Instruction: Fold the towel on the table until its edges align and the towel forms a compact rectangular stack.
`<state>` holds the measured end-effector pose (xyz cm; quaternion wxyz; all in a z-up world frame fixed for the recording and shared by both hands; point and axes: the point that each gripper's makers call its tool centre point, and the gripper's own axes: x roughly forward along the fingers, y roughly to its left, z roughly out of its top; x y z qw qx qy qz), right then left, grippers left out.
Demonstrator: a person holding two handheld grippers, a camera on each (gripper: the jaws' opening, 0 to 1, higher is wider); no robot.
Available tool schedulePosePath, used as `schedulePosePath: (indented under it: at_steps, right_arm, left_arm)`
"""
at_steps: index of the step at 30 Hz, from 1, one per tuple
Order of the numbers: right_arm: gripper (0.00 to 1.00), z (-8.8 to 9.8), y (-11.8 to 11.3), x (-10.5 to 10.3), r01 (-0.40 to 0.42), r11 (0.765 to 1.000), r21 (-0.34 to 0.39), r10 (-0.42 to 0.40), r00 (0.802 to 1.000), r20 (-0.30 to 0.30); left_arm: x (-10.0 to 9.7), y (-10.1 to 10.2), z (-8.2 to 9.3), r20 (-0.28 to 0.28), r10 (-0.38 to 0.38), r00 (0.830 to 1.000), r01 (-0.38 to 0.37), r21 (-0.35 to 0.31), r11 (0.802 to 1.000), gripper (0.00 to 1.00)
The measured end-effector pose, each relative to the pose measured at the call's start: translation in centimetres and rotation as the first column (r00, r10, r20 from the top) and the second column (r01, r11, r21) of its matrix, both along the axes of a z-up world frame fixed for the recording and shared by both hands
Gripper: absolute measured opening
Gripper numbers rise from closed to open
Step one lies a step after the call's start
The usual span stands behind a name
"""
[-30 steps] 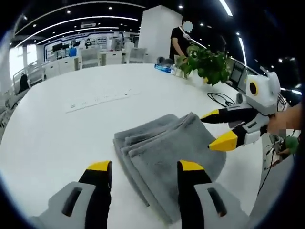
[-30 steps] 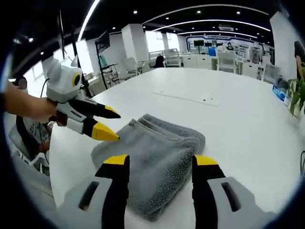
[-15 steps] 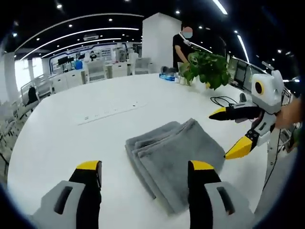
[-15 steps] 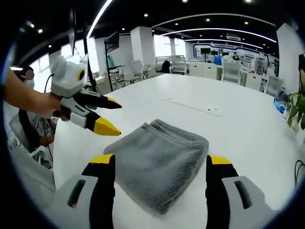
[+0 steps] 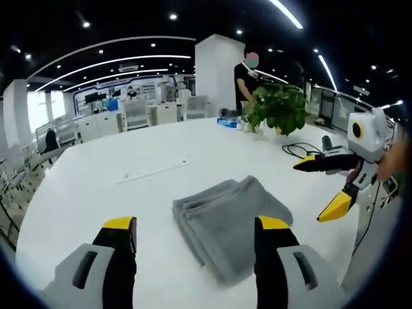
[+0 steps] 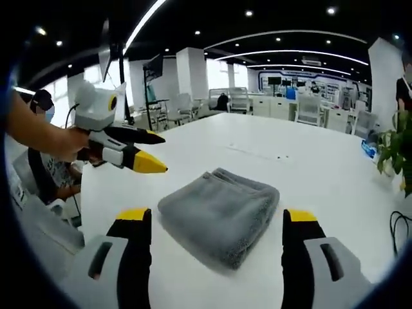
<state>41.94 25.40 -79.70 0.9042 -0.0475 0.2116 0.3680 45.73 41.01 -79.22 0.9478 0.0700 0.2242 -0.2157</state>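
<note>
Both tools are spread and empty: my left tool [image 5: 193,232] and right tool [image 6: 215,225] each frame the folded grey towel [image 5: 228,219] lying flat on the white desk [image 5: 116,193], just ahead between their jaws. I judge the stack compact; its long axis runs away from my left tool.

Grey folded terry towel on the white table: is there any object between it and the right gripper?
Nothing visible. In the right gripper view, the grey folded terry towel lies on bare white table just ahead of the open right gripper. The left gripper hovers off to the side.
</note>
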Motion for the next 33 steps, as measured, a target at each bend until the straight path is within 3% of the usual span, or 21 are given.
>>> schedulePosePath:
  at_steps: [8, 12, 19, 24, 33]
  right_arm:
    - [0.84, -0.1, -0.6, -2.3, 0.012, 1.0, 0.002, -0.012, 1.0, -0.006]
    - [0.83, -0.6, -0.9, -3.0, -0.005, 0.999, -0.036, 0.005, 1.0, -0.011]
    - [0.82, -1.0, -1.5, -4.7, -0.018, 0.996, -0.089, 0.02, 1.0, 0.021]
    - [0.81, -1.7, -2.3, -6.0, 0.007, 0.998, -0.059, -0.008, 1.0, -0.009]
    - [0.81, -1.9, -2.8, -8.1, 0.016, 1.0, -0.011, -0.017, 1.0, -0.013]
  left_arm:
    - [-2.8, -0.4, -0.8, 0.003, -0.012, 1.0, 0.012, 0.002, 1.0, 0.76]
    - [-3.5, -0.3, -1.1, -0.003, -0.02, 1.0, 0.02, 0.029, 0.999, 0.76]
    - [-6.0, 0.4, -1.6, 0.004, 0.01, 1.0, -0.01, 0.019, 1.0, 0.76]
    - [-8.1, 0.3, -2.7, -0.015, 0.006, 1.0, -0.006, 0.022, 1.0, 0.77]
    - [-10.2, 0.0, -2.2, 0.009, 0.005, 1.0, -0.005, 0.028, 1.0, 0.77]
